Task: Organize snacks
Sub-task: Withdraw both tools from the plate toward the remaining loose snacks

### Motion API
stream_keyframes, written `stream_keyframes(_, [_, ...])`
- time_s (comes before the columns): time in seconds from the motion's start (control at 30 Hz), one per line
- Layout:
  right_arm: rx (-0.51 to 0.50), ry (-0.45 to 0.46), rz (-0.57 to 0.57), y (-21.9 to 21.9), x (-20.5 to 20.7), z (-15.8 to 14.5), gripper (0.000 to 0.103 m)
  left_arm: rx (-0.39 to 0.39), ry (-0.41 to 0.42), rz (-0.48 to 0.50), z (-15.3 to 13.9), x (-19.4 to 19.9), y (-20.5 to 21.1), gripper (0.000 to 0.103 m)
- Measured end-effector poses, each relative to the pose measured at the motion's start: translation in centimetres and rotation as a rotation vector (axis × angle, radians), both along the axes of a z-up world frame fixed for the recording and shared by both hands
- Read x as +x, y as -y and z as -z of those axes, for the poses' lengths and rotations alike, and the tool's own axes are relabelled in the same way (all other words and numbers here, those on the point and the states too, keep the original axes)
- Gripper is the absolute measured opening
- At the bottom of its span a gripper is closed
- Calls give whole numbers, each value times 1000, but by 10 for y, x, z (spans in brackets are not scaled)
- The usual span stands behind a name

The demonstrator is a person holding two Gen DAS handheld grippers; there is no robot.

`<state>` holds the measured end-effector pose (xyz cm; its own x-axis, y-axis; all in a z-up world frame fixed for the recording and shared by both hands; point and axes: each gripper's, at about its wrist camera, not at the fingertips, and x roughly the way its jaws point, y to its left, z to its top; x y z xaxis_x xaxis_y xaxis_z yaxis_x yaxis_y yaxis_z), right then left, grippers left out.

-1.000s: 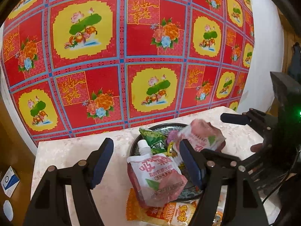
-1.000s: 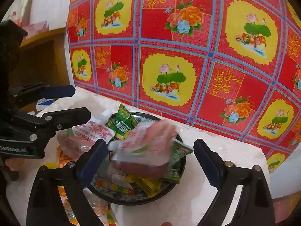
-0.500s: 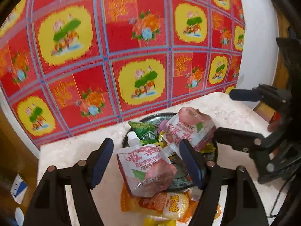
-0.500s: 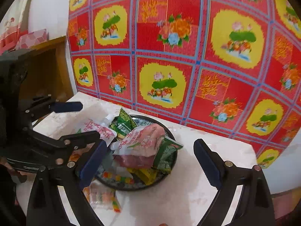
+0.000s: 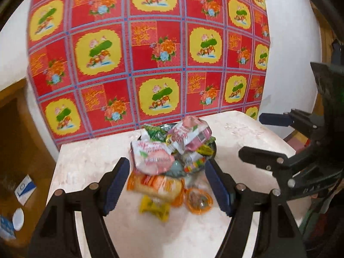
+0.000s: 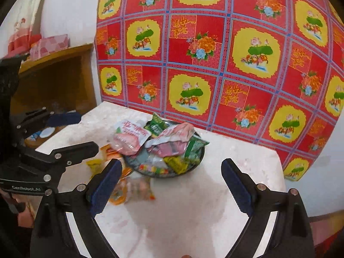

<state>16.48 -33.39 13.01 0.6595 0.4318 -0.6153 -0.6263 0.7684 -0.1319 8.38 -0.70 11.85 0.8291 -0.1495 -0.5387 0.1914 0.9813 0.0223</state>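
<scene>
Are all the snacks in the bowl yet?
Not quite. Two pink pouches and green packets are piled in the dark bowl. Both grippers are open and empty. Orange packets and a yellow candy lie on the table.

Red/yellow floral cloth [image 5: 150, 49], pink pouches [image 5: 150, 157]
</scene>
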Motion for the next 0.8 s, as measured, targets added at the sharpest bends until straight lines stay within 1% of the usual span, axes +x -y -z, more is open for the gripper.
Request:
stream_keyframes(0.1, [4,-5,5,6,-14,5,95,5,20,-13,3,-23,-5,76])
stream_keyframes(0.27, [31,-26,-4,11,-39,14,95,14,49,16,11,-57,-9,76])
stream_keyframes(0.33, [39,-32,-7,12,-48,19,95,13,48,21,18,-67,-9,76])
stream_keyframes(0.47, [64,-41,19,15,-65,36,95,-2,11,35,41,-83,-9,76])
stream_keyframes(0.5, [66,-46,26,16,-68,41,89,-4,4,36,45,-85,-9,76])
stream_keyframes(0.53, [63,-58,28,15,-70,48,79,-14,-4,33,52,-87,-10,76])
stream_keyframes(0.6, [47,-83,22,11,-72,60,68,-36,-13,20,61,-89,-12,76])
stream_keyframes(0.63, [36,-91,26,10,-71,65,59,-44,-16,17,66,-89,-13,76])
stream_keyframes(0.67, [21,-91,38,7,-71,72,52,-51,-24,18,71,-88,-14,75])
stream_keyframes(0.7, [15,-92,40,5,-72,75,44,-58,-37,19,75,-87,-14,70])
stream_keyframes(0.77, [16,-106,38,3,-72,82,42,-79,-75,18,83,-82,-17,62])
stream_keyframes(0.8, [20,-118,38,3,-72,85,42,-87,-92,20,86,-79,-17,61])
